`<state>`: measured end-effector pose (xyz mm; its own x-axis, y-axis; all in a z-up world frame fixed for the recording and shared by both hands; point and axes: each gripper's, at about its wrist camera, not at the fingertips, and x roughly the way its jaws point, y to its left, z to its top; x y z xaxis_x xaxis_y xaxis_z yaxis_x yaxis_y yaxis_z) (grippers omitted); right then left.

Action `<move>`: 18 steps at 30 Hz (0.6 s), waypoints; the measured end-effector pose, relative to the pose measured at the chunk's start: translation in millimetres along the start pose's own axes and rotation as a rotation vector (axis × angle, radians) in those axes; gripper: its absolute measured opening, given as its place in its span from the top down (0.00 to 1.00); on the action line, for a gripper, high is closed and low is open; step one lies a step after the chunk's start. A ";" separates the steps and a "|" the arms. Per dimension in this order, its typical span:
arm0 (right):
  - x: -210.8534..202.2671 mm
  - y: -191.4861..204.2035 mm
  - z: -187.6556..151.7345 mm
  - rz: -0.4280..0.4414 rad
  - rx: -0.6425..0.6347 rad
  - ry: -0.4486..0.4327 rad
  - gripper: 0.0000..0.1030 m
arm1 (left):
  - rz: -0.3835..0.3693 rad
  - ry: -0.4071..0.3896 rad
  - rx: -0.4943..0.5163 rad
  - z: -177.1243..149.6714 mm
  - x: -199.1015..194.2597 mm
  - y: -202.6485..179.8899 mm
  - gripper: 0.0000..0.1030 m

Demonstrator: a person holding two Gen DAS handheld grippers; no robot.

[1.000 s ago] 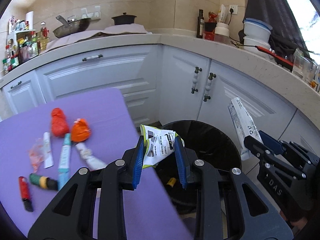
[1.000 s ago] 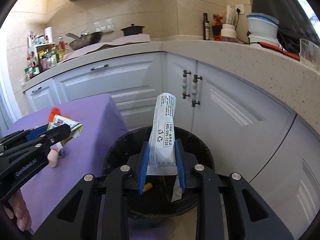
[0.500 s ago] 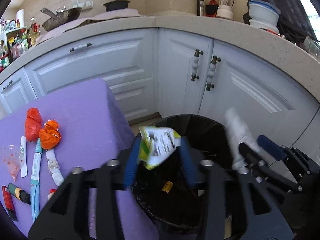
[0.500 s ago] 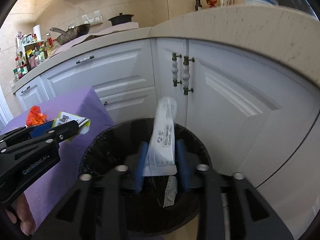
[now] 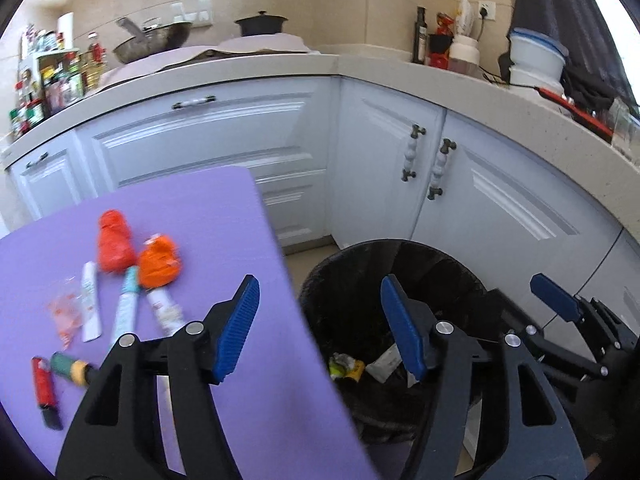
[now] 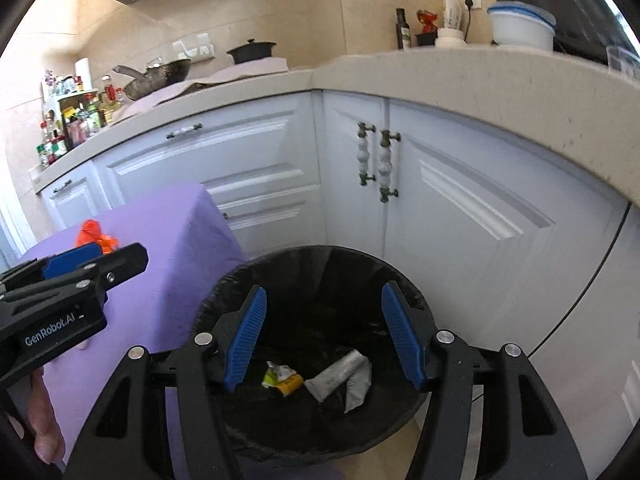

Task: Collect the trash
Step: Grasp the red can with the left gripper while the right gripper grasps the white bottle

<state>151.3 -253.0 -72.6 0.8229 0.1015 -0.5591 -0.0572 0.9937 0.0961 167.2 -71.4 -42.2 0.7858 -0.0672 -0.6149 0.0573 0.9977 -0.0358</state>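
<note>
Purple cloth covers the table [image 5: 224, 216], smooth and matte. Left wrist view: your left gripper [image 5: 320, 324] has just been opening; its ribbed blue pads stand apart with nothing between them, over the table's right edge and the bin. Black bin [image 5: 320, 292], round, lined with a crinkled bag, stands on the floor just beside that edge. Inside lie a yellow-green wrapper [image 5: 346, 368] and a pale packet [image 5: 382, 362]. Near the table's left edge: two crumpled orange bags [image 5: 158, 266], thin tubes, a red lighter [image 5: 43, 388]. Your right gripper [image 5: 554, 300] shows at the right.

Right wrist view: your right gripper [image 6: 322, 332] has also just been opening, empty, pads wide above the bin [image 6: 416, 304]. At the bottom rest the folded wrapper [image 6: 282, 378] and a flat grey-white packet [image 6: 340, 372], just beside each other. Your left gripper [image 6: 94, 262] reaches in from the left over the cloth.
</note>
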 end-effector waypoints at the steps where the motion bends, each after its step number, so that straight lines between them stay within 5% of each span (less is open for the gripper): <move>1: -4.7 4.3 0.3 0.005 -0.003 -0.004 0.43 | 0.006 0.000 -0.010 -3.5 -8.1 8.3 0.40; 18: -36.7 102.6 -17.7 0.168 -0.098 0.005 0.43 | 0.268 0.049 -0.192 -70.2 -76.8 145.8 0.40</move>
<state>105.2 -154.0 -56.9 0.7945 0.2659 -0.5459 -0.2483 0.9627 0.1077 71.9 79.7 -55.4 0.7261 0.1939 -0.6597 -0.2683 0.9633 -0.0121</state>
